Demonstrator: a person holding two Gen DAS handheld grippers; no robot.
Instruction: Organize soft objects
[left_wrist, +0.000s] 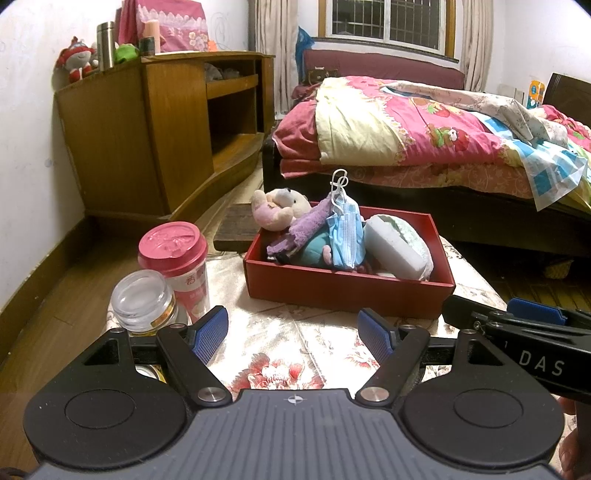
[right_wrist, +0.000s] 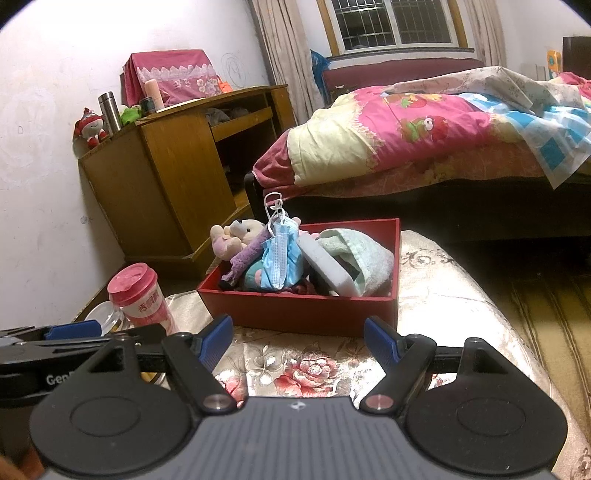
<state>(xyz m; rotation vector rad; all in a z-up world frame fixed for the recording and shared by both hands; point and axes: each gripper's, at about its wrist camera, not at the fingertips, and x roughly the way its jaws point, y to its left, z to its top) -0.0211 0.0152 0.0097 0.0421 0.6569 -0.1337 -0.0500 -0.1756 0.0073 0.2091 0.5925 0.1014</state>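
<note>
Left wrist view: left tongs (left_wrist: 293, 332) and right tongs (right_wrist: 298, 339) open, empty, near red box (left_wrist: 347, 293) holding soft items.

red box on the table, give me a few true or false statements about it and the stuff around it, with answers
1. The red box holds a blue face mask. True.
2. The pink-lidded cup stands inside the box. False: it stands on the floral cloth, left of the box.
3. The left gripper is shut on a plush toy. False: it is open and holds nothing.
4. A plush bear leans at the box's far left corner. True.
5. The right gripper is open, short of the box. True.
6. The glass jar lies on the bed. False: it stands beside the cup.
</note>
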